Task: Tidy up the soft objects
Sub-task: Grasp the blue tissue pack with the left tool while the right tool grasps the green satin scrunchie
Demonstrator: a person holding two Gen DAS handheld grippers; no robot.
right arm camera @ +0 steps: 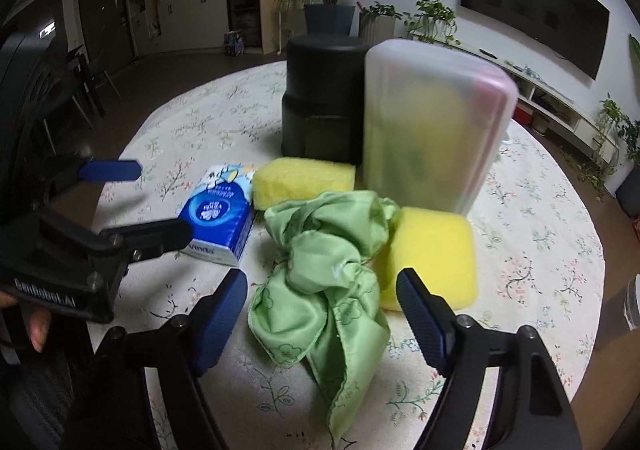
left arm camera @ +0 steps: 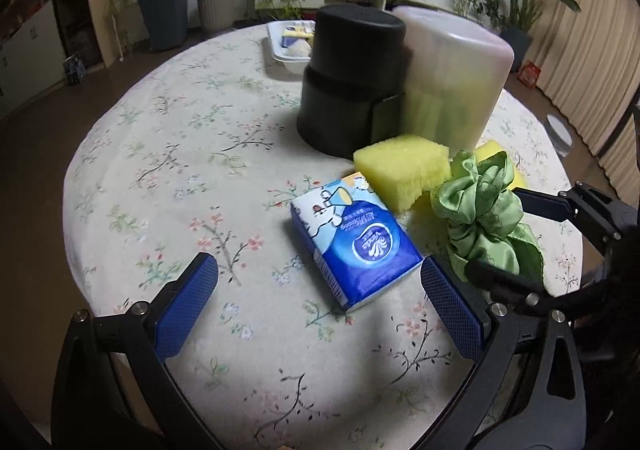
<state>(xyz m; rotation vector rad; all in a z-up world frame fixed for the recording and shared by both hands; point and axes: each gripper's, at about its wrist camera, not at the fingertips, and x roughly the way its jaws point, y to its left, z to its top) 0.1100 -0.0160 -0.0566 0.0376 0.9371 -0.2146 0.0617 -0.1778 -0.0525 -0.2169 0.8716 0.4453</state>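
Note:
A blue tissue pack (left arm camera: pixel 354 244) lies on the floral tablecloth, just ahead of my open left gripper (left arm camera: pixel 320 274); it also shows in the right wrist view (right arm camera: pixel 218 216). A knotted green cloth (right arm camera: pixel 324 282) lies between the tips of my open right gripper (right arm camera: pixel 322 286), and shows in the left wrist view (left arm camera: pixel 486 216). One yellow sponge (right arm camera: pixel 304 180) lies behind the cloth, also seen from the left (left arm camera: pixel 402 168). A second yellow sponge (right arm camera: pixel 434 256) lies right of the cloth. Both grippers are empty.
A black cylindrical container (left arm camera: pixel 350 78) and a frosted translucent container (left arm camera: pixel 452 80) stand behind the soft things. A white tray (left arm camera: pixel 280 44) with small items sits at the table's far edge. The left gripper (right arm camera: pixel 124 202) shows at the left of the right view.

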